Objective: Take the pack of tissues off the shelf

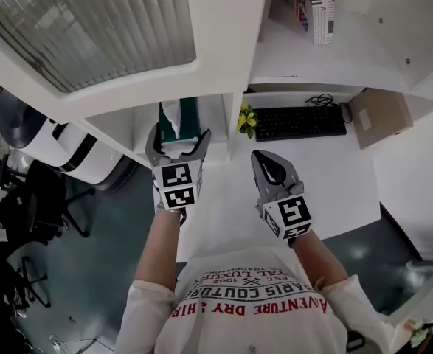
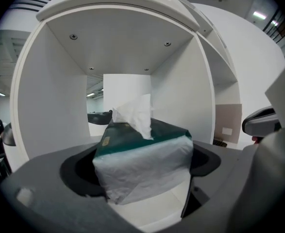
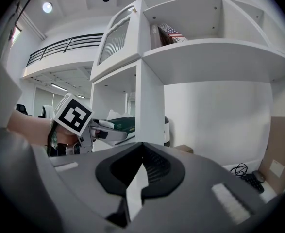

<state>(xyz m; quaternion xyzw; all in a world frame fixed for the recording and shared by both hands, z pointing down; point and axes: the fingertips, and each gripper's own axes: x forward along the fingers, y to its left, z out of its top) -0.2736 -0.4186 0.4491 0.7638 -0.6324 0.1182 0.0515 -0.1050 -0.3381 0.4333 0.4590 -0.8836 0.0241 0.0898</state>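
The pack of tissues [image 1: 179, 119] is dark green on top with a clear-white wrapper and a white tissue sticking up. It stands on the floor of a white shelf compartment [image 2: 50, 110]. My left gripper [image 1: 178, 137] is open wide, one jaw on each side of the pack [image 2: 142, 164]; the pack looks undeformed and still rests on the shelf. My right gripper [image 1: 261, 156] is shut and empty, hanging over the white desk [image 1: 341, 183] to the right of the shelf. The right gripper view shows the left gripper [image 3: 106, 130] at the pack [image 3: 119, 123].
A black keyboard [image 1: 299, 122], yellow flowers [image 1: 246, 119] and a cardboard box [image 1: 382, 116] sit at the back of the desk. Books [image 1: 312, 2] stand on the shelf above. A ribbed-glass cabinet door [image 1: 91, 28] is over the compartment. Office chairs [image 1: 24, 205] stand at left.
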